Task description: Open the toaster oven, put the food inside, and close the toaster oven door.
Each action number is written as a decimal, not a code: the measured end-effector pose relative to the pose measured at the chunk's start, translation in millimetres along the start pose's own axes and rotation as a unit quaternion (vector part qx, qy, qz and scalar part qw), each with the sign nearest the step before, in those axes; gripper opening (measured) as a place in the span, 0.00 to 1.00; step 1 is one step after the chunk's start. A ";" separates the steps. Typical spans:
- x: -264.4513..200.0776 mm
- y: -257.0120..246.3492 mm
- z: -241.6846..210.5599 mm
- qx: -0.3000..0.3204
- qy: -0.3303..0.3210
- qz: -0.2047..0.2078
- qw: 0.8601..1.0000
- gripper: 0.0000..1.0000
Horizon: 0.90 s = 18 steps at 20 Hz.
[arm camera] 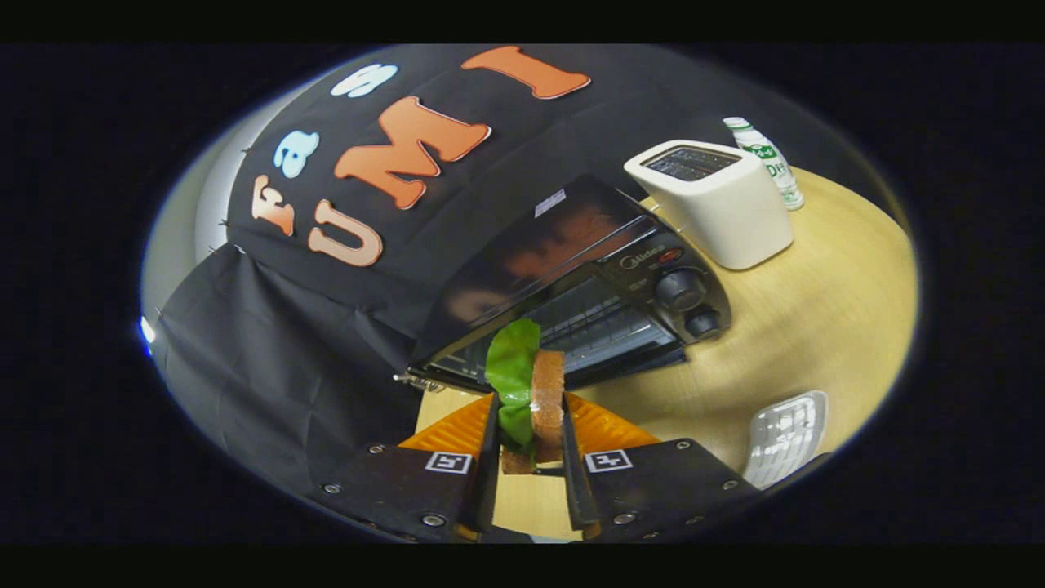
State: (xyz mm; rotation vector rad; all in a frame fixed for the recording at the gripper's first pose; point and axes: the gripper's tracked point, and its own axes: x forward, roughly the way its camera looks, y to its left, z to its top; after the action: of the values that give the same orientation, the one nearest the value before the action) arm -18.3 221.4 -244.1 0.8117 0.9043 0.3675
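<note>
- Gripper view: gripper [529,425] closed on the food [531,392], both fingers pressing its sides, one finger [488,457] against the green leaf, the other against the brown bread slice.
- Food held upright on edge between the fingers, a bright green lettuce leaf [513,359] flat against a round brown slice [548,400], top of the leaf rising above the fingertips.
- Just ahead of the food, toaster oven [571,278], black, tilted in the fisheye, standing on the light wooden bench [816,327].
- Oven door [498,384] let down and open, lying low in front of the cavity, its handle end showing near the black cloth wall.
- Wire rack [596,327] visible inside the open cavity, beyond the food.
- Two round knobs [682,290] on the oven's control panel, one above the other, beside the cavity.
- Beyond the oven, a white pop-up toaster [718,204] on the bench, slots facing up, near the oven's control side but apart from it.
- Behind the white toaster, a small white bottle [767,163] with green print, upright, just beside the toaster's far corner.
- Near the gripper, off to the knob side, a clear ridged plastic tray [784,437] resting on the bench edge, well apart from the oven.
- Black cloth wall [269,343] hanging behind and beside the oven.
</note>
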 end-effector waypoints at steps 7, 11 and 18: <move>50.0 13.7 -4.1 0.080 -0.020 0.030 0.996 0.36; 69.6 6.5 -0.7 0.098 -0.036 0.029 0.994 0.36; 102.3 -11.8 25.5 0.106 -0.103 0.004 0.989 0.36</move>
State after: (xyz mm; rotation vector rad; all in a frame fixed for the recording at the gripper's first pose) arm 61.6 263.0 -300.3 1.0299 0.7554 0.1911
